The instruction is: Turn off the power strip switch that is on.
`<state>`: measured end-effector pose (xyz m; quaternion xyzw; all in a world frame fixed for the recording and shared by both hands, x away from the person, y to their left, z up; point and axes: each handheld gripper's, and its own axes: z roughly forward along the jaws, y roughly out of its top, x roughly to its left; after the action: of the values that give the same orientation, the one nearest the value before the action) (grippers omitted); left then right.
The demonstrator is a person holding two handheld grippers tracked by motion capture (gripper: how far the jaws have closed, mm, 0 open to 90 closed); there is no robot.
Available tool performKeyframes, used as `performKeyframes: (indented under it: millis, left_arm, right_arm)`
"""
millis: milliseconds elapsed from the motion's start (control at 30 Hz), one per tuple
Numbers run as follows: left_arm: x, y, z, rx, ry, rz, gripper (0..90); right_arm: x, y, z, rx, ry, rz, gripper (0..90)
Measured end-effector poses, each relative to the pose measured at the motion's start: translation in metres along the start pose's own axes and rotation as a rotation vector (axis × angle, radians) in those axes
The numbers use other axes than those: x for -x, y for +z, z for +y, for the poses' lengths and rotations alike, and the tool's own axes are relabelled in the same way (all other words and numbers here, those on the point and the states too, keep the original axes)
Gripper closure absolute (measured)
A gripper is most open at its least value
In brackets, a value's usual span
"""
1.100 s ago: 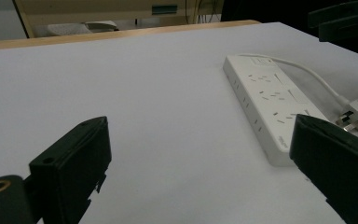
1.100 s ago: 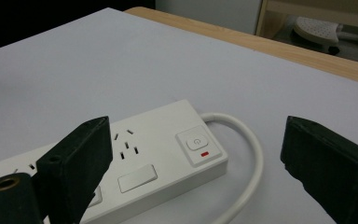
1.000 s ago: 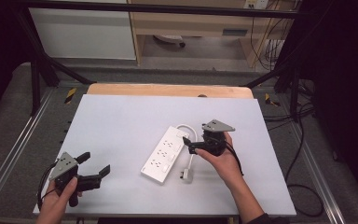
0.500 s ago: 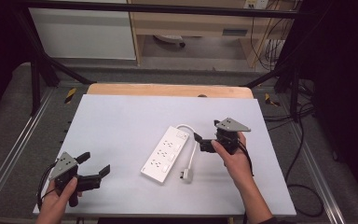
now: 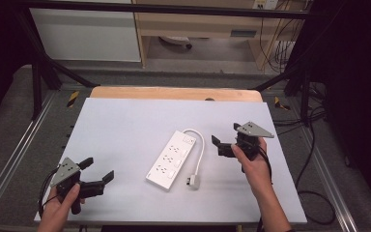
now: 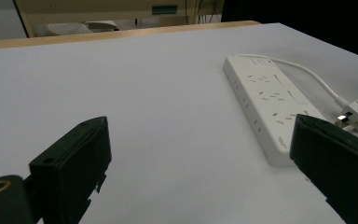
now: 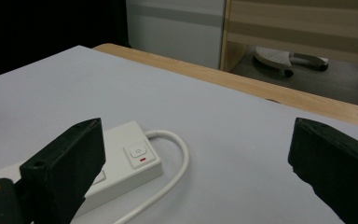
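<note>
White table point(image 5: 125, 121) | power strip point(image 5: 170, 159) same spot | right gripper point(image 5: 225, 139) backed off rightward, spread | left gripper point(image 5: 97, 170) spread (unmoved)

White power strip point(image 5: 171, 159) (red mark by its switch) on pale grey table point(image 5: 125, 125).

Your left gripper point(image 5: 98, 170): black body, two blocky black jaws, grey three-cornered plate on top, thin black cable looping off behind. Left gripper view: jaws matte, square-edged, small hole in left jaw face, brass-ringed screw hole on black mount at bottom left. Your right gripper point(image 5: 226, 139): same black build, grey three-cornered plate, black cable trailing along your forearm. Right gripper view: same brass-ringed hole, bottom left. Your forearms bare, no sleeves or gloves in high view.
</note>
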<state>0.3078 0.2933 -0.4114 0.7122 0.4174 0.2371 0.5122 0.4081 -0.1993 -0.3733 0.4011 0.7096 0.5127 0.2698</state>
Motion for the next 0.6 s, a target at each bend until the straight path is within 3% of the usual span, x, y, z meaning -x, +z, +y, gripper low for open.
performKeyframes:
  millis: [600]
  left_arm:
    - [0.000,-0.001,0.000,0.006,0.003,0.000,5.2]
  right_arm:
    - [0.018,-0.025,-0.005,0.021,0.027,-0.030,4.7]
